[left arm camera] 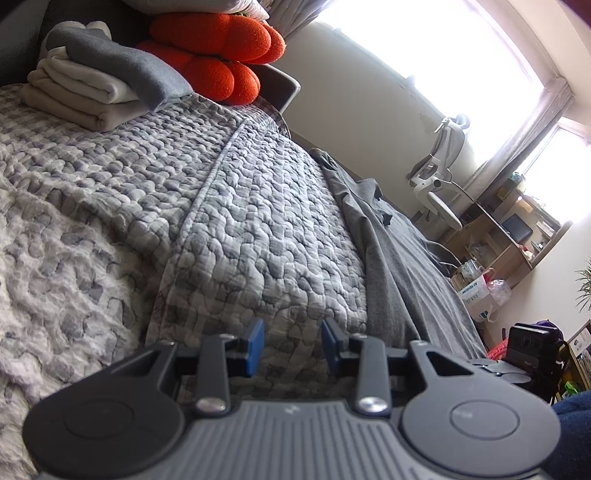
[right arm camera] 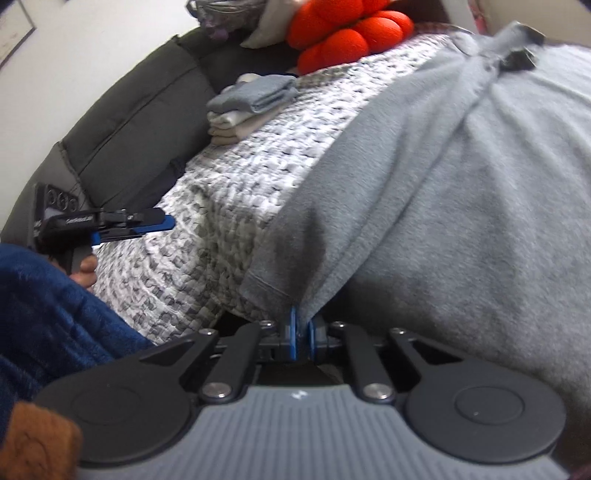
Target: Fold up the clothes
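1. Right wrist view: faint pale lettering runs along the body of the left gripper (right arm camera: 151, 223), too blurred to read; a framed picture (right arm camera: 13, 31) is cut off at the top left corner.
2. Left wrist view: a white box (left arm camera: 474, 291) on the floor carries blue print too small to make out, and the window (left arm camera: 424, 48) is blown out to plain white.
3. The grey garment (right arm camera: 443, 192) lies spread over the quilted bed cover (right arm camera: 236, 192), its far end soft and blurred; in the left wrist view it (left arm camera: 399, 258) runs along the bed's right side.
4. The right gripper (right arm camera: 301, 332) has its blue pads drawn nearly together, pinching a bunched fold at the near hem of the garment.
5. The left gripper (left arm camera: 291, 345) stands with its jaws apart, nothing between them, hovering over the bed cover (left arm camera: 240, 221).
6. A stack of folded clothes (left arm camera: 92, 85) sits near the headboard, beside an orange cushion (left arm camera: 218, 55).
7. A hand (right arm camera: 86, 271) grips the left gripper's handle, partly hidden by a blue sleeve (right arm camera: 55, 306).
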